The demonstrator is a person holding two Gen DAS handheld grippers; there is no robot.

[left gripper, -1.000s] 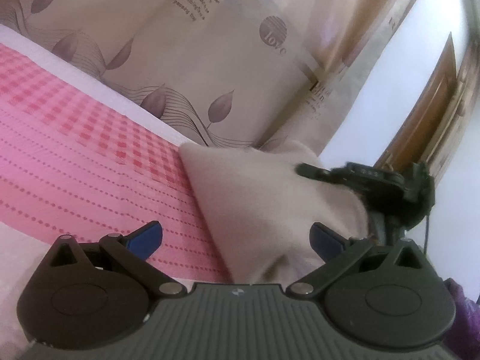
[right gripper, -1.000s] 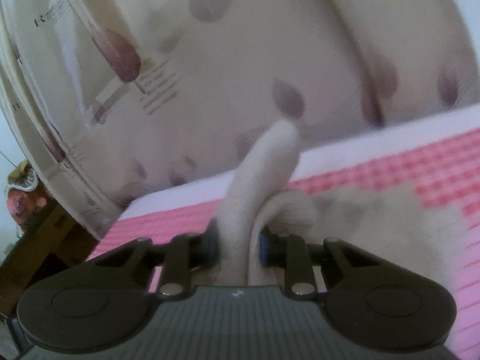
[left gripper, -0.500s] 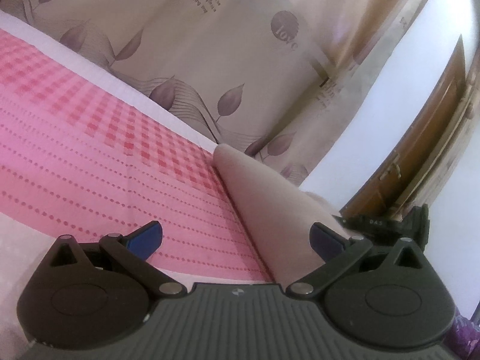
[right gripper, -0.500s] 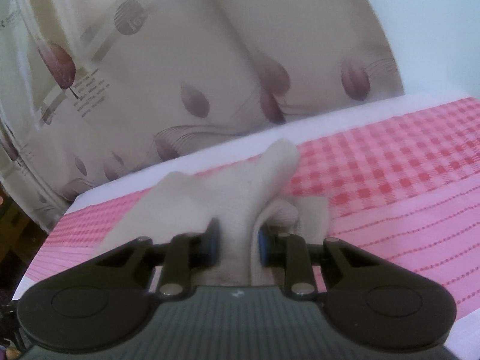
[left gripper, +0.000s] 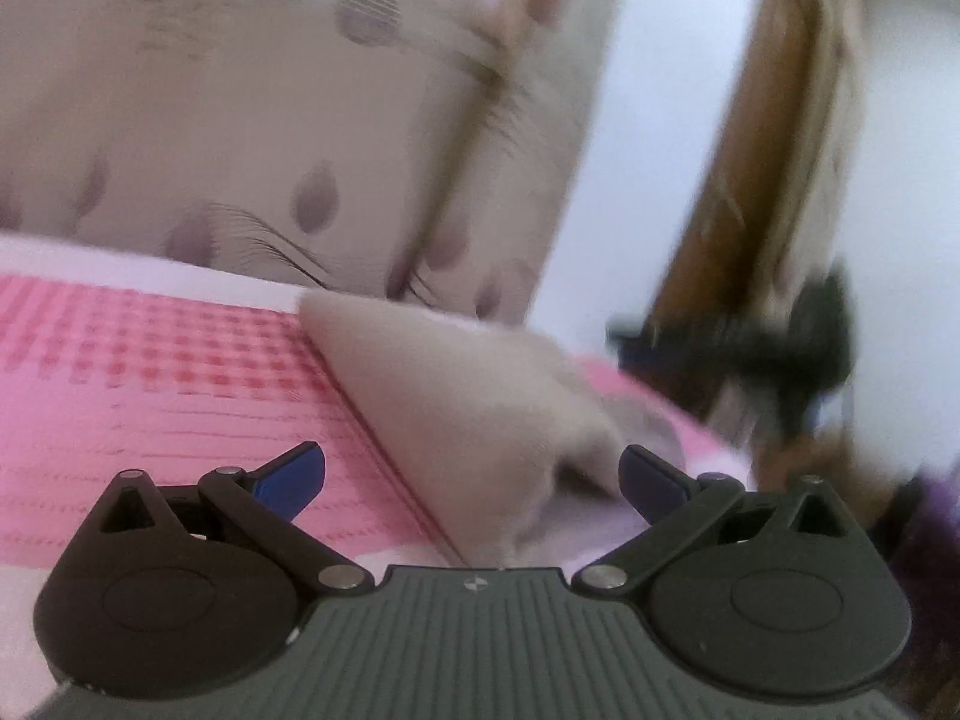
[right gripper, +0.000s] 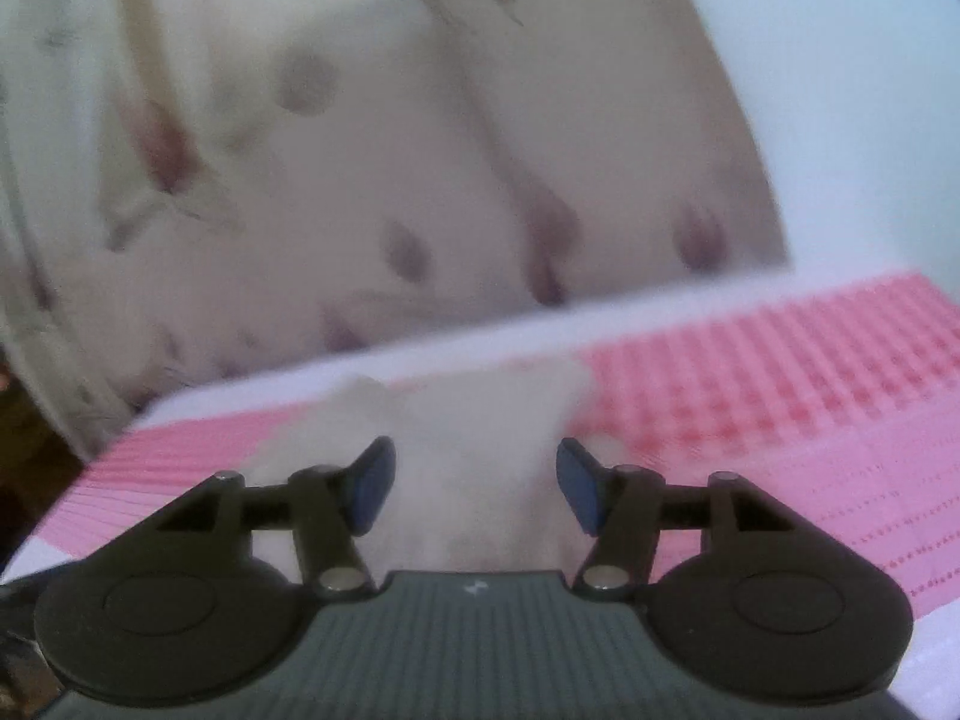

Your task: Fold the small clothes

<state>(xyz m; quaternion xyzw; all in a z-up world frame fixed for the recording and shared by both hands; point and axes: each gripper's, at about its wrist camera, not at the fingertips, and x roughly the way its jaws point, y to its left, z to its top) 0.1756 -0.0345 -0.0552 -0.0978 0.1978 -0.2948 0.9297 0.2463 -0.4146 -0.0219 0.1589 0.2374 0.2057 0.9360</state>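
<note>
Right wrist view: the beige garment (right gripper: 480, 450) lies bunched on the pink bed (right gripper: 780, 420), between the right gripper (right gripper: 476, 489)'s opening jaws, untouched. Left gripper (left gripper: 471, 480) has jaws spread, the garment's folded edge between them.

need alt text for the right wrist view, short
The right gripper is opening, its blue pads either side of a beige garment that lies on a pink checked bedsheet. A leaf-patterned curtain hangs behind; the picture is blurred.
</note>
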